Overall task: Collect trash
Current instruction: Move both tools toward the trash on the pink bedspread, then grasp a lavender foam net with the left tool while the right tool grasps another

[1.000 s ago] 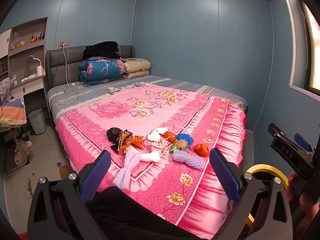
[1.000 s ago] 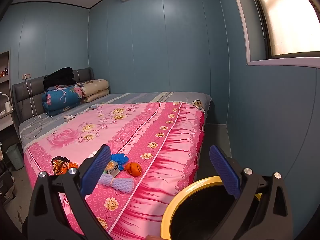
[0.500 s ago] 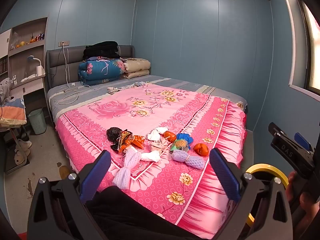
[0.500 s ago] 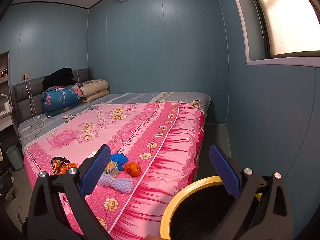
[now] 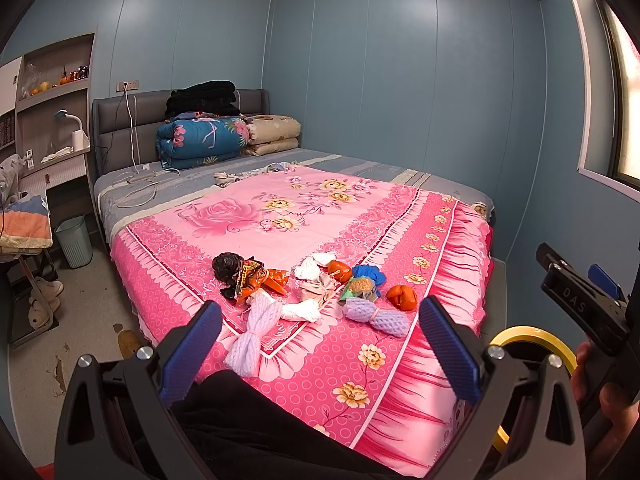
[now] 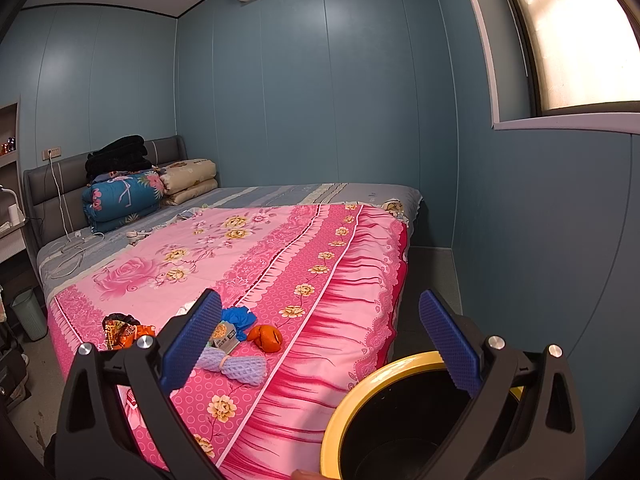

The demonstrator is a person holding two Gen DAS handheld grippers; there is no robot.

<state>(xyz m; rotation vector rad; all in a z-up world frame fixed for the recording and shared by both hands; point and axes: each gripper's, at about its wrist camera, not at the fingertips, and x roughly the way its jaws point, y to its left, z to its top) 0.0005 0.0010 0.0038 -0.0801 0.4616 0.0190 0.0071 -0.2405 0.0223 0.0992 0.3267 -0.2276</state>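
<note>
Several pieces of trash lie near the foot of the pink bed (image 5: 280,216): a purple foam net (image 5: 376,314), a white-purple net bundle (image 5: 256,328), an orange peel (image 5: 401,297), a blue wad (image 5: 370,274), an orange-black snack wrapper (image 5: 248,276) and white tissues (image 5: 312,266). My left gripper (image 5: 320,356) is open and empty, held back from the pile. My right gripper (image 6: 320,356) is open and empty, above a black bin with a yellow rim (image 6: 360,400) beside the bed. The purple net (image 6: 236,364) and orange peel (image 6: 266,338) also show in the right wrist view.
Folded quilts (image 5: 208,138) and cables lie at the headboard. A green waste basket (image 5: 74,240) and shelves stand left of the bed. Blue walls close in on the right, with a window (image 6: 568,40). The yellow-rimmed bin (image 5: 532,340) stands at the bed's right corner.
</note>
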